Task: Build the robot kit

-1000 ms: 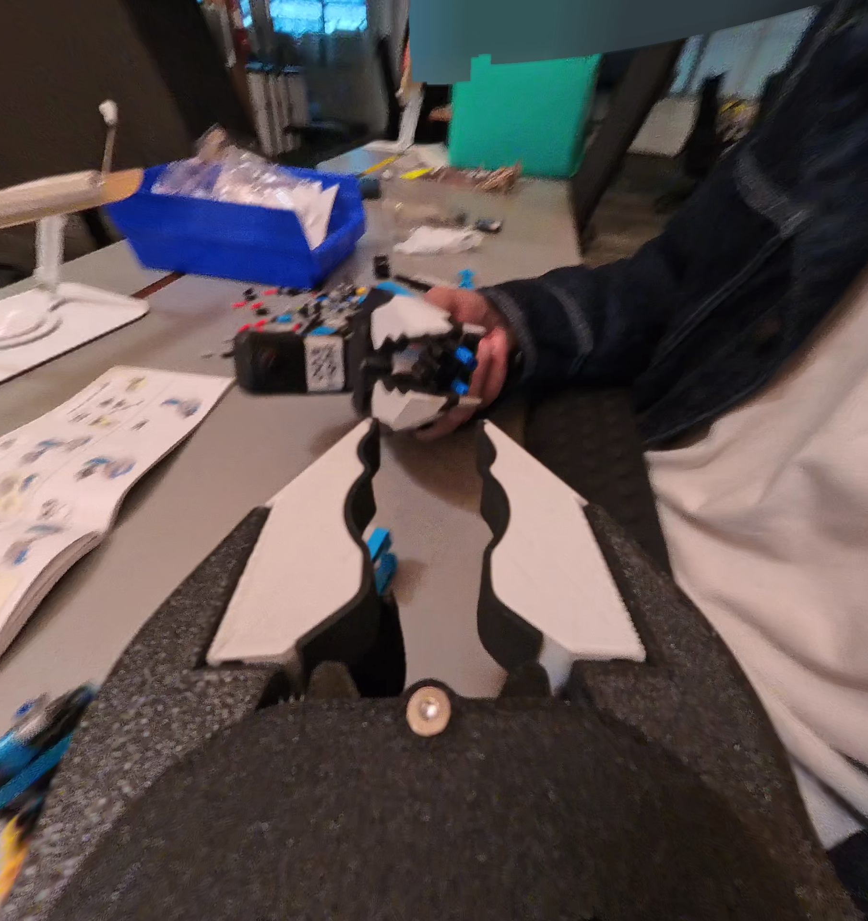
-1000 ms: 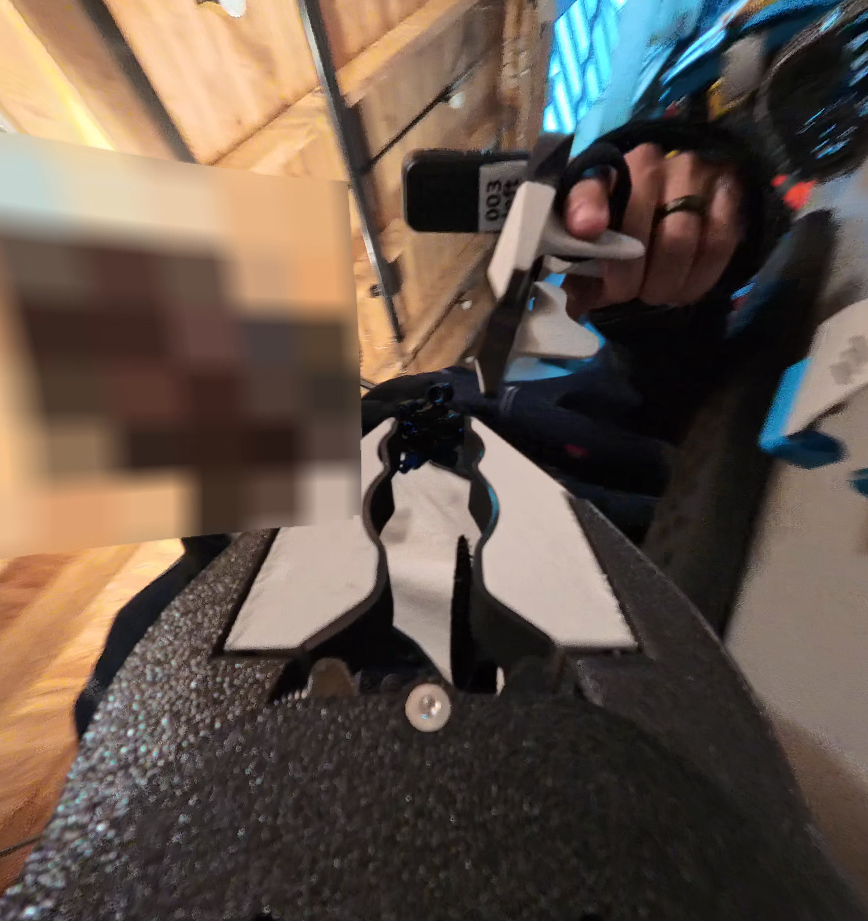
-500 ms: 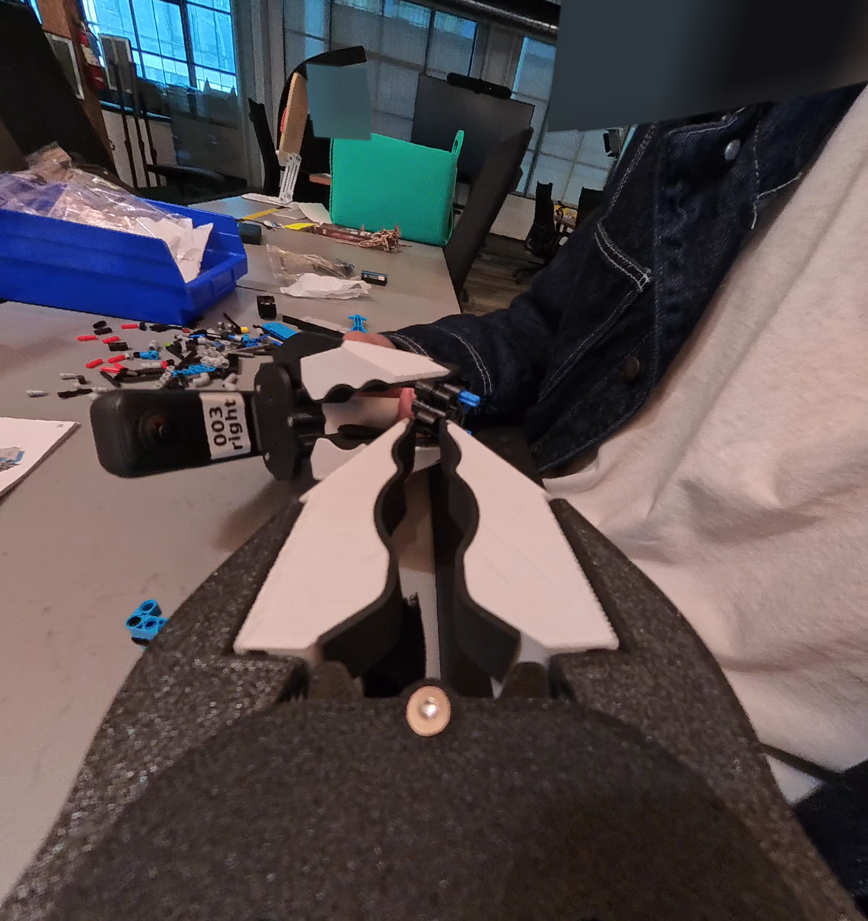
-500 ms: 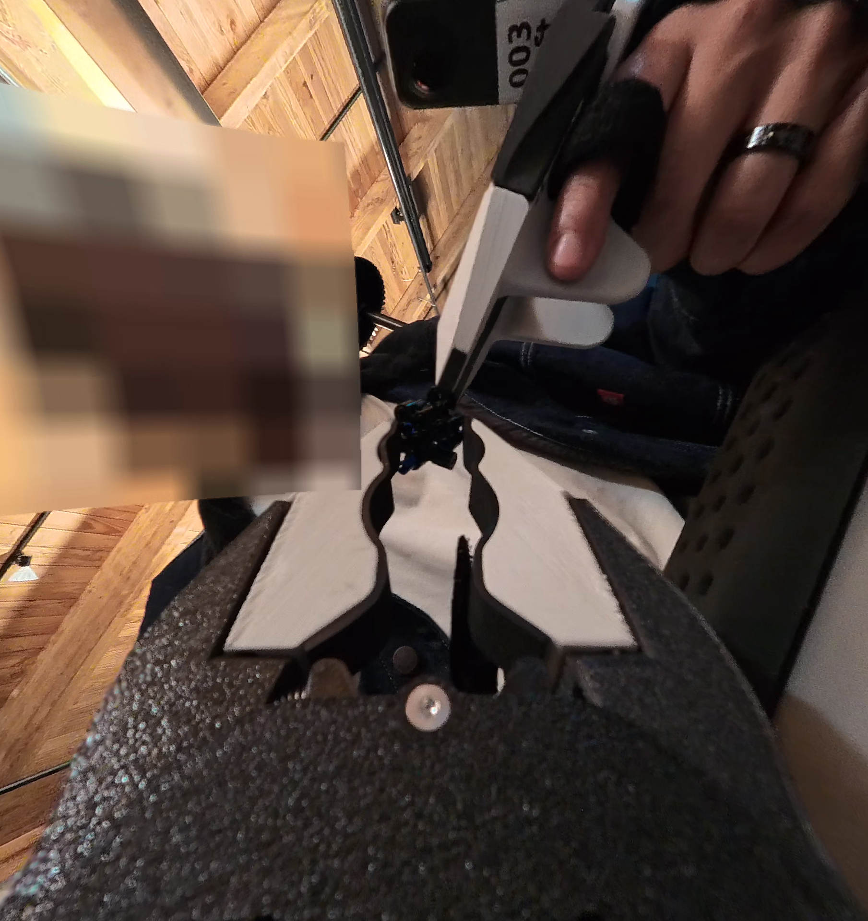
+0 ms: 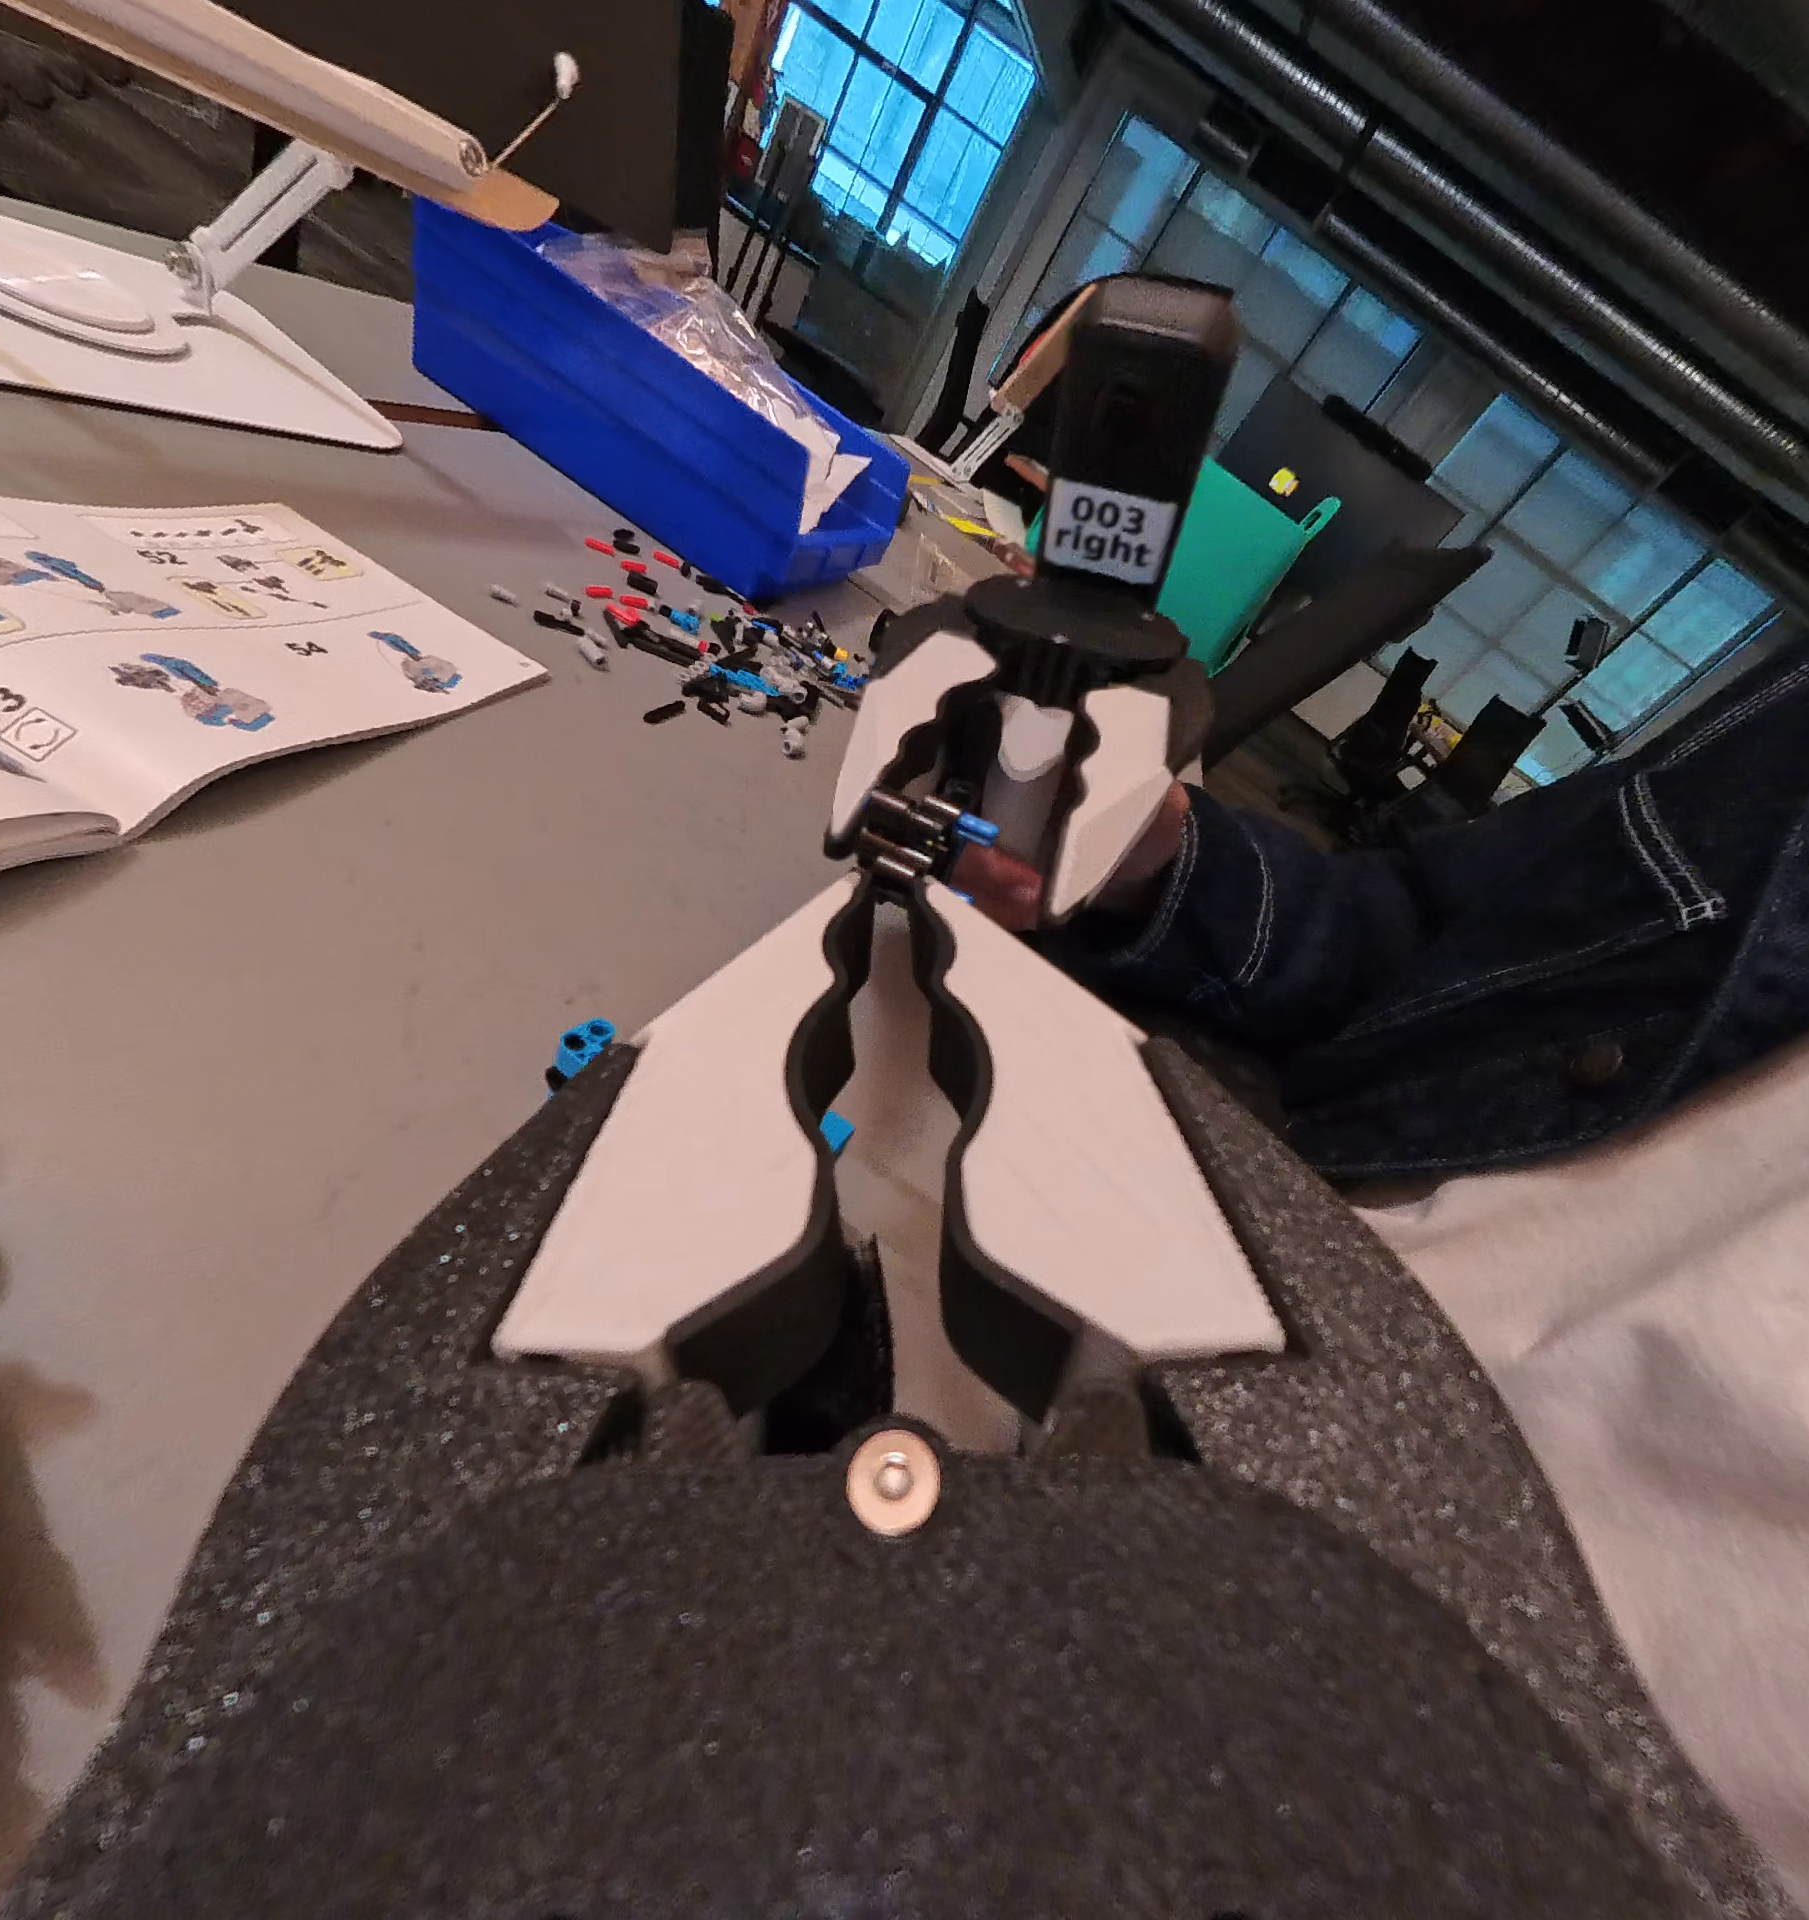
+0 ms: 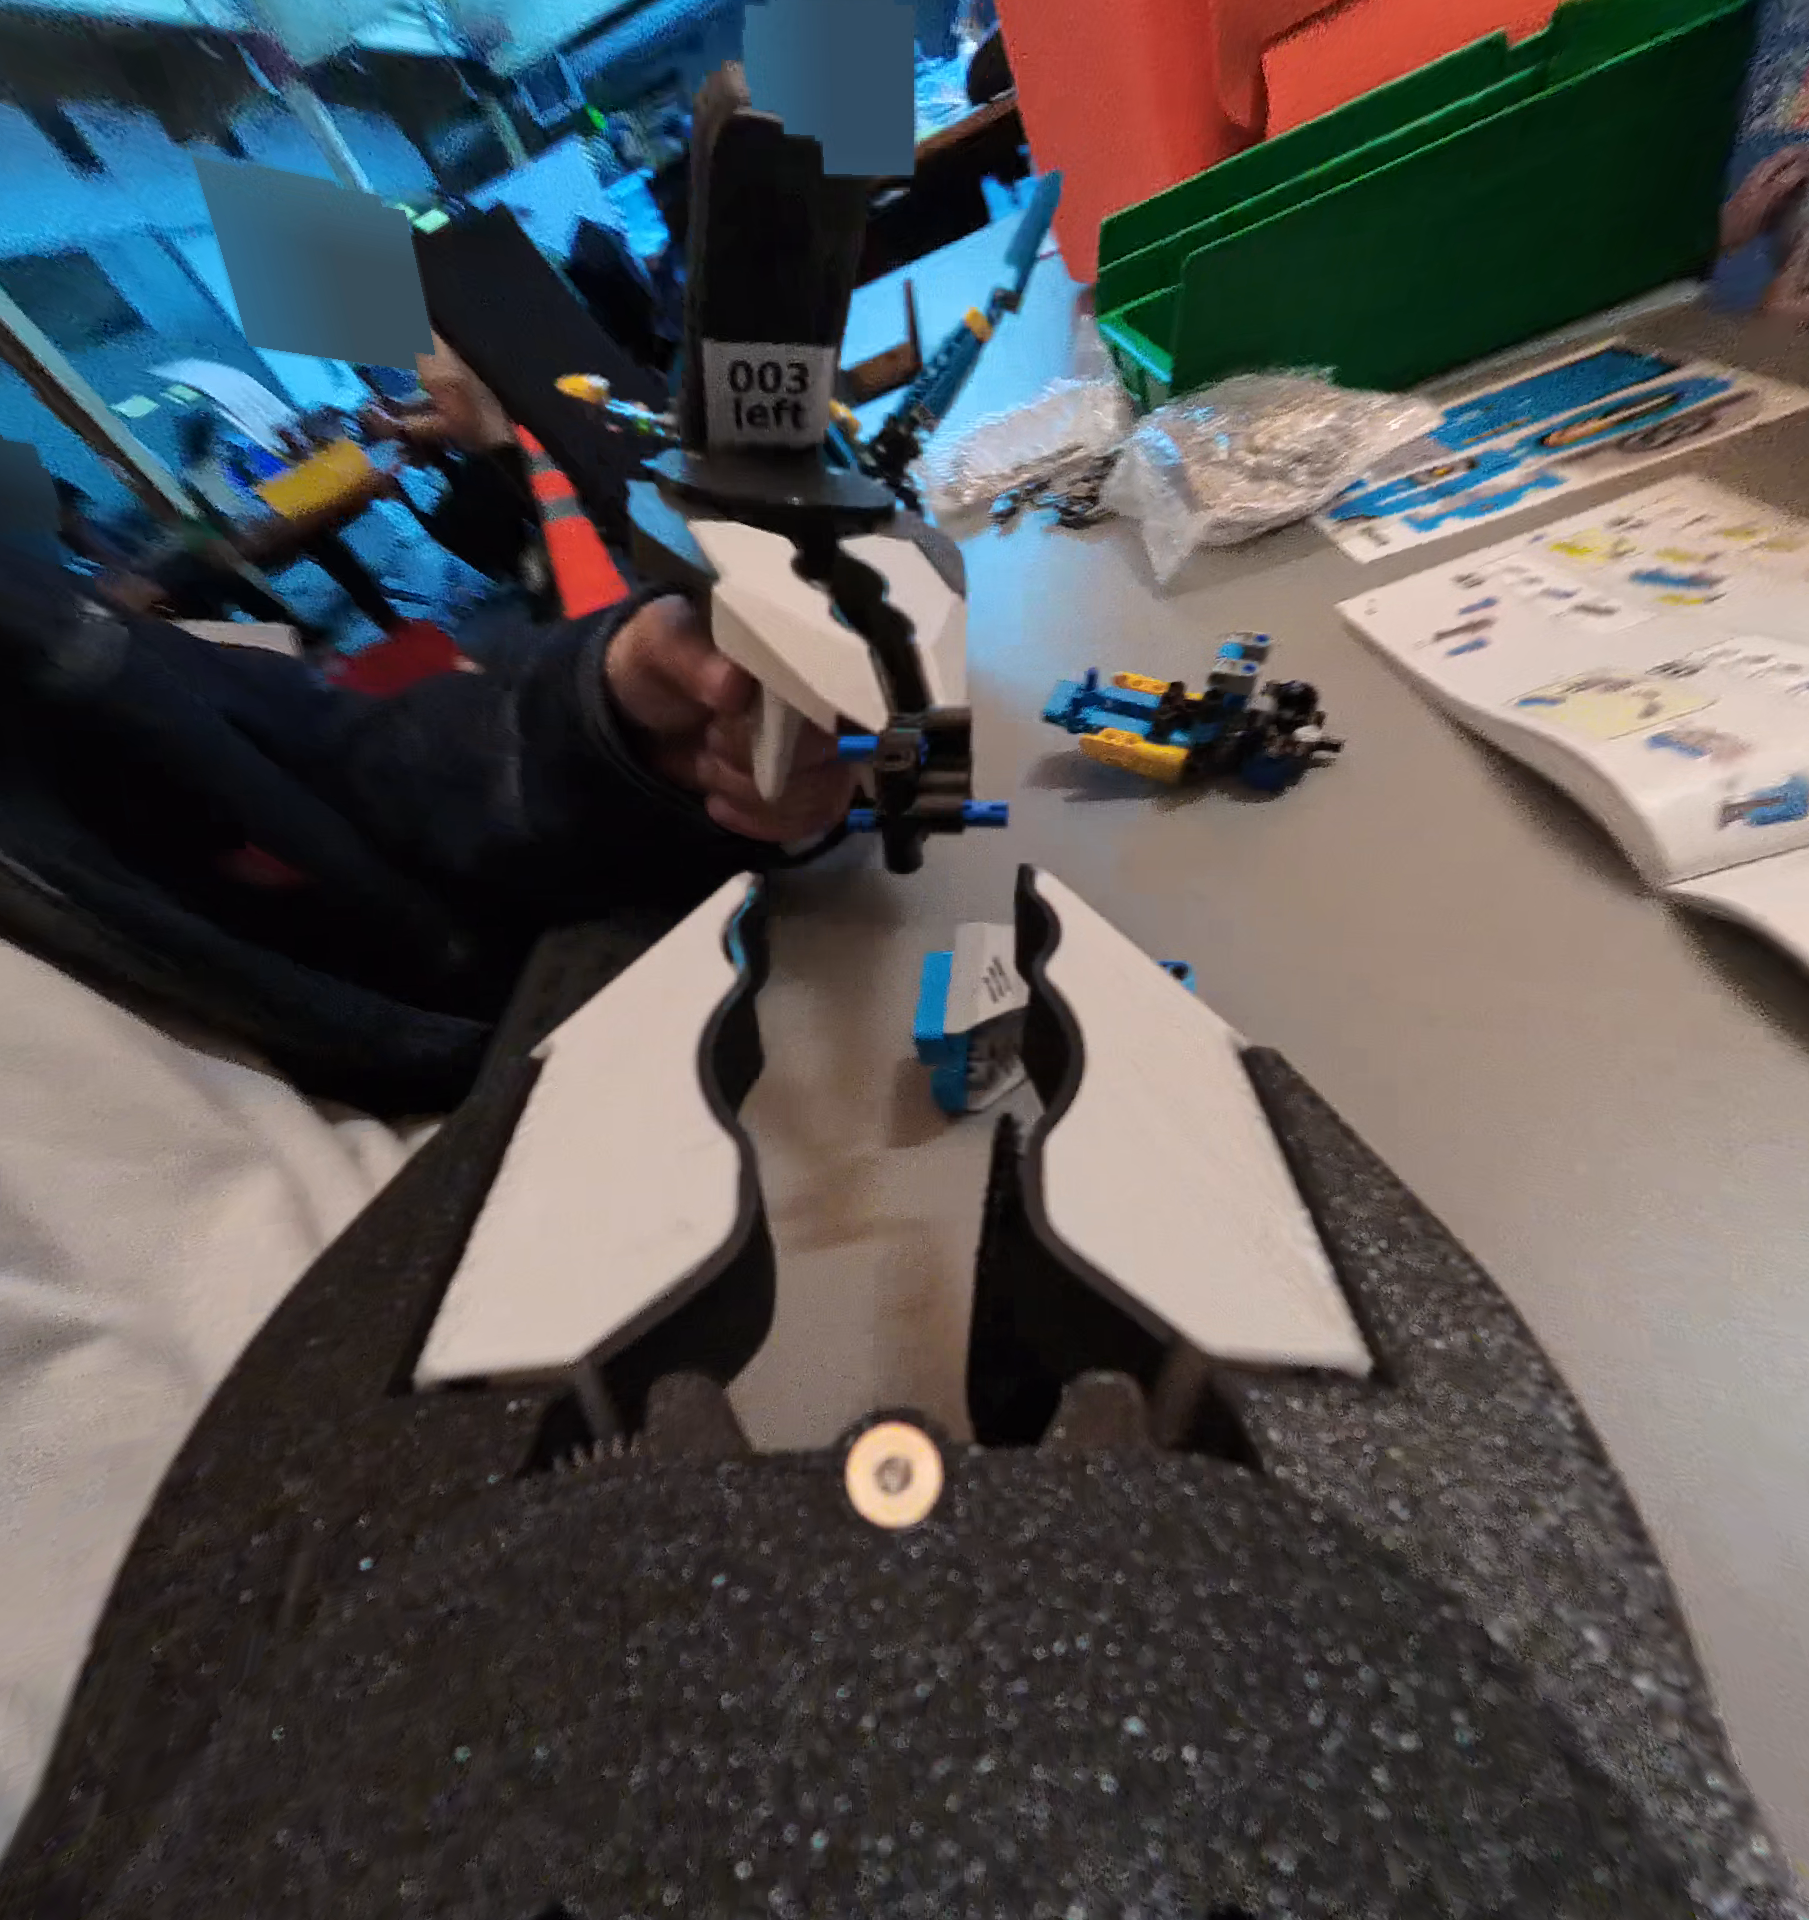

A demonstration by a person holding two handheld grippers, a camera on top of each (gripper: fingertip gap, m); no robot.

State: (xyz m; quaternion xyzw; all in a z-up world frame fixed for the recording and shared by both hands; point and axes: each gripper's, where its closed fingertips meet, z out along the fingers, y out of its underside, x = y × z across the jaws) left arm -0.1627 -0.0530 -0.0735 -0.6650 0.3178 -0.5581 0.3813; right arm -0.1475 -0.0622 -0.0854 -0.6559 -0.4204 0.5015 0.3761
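- The grey table (image 5: 380, 935) carries an open instruction booklet (image 5: 183, 665), a blue bin (image 5: 630, 416) with plastic bags, and a green bin (image 6: 1419, 239).
- A part-built blue and yellow model (image 6: 1191, 717) sits well apart from the tools; a scatter of loose small pieces (image 5: 713, 655) lies beside the blue bin.
- The left gripper (image 5: 887, 896) is nearly closed, pinching the small black and blue pin assembly (image 5: 915, 831) at its tips.
- The right gripper (image 6: 889, 894) stands wide and empty above a small blue block (image 6: 941, 1029); half a second ago it clamped that assembly.
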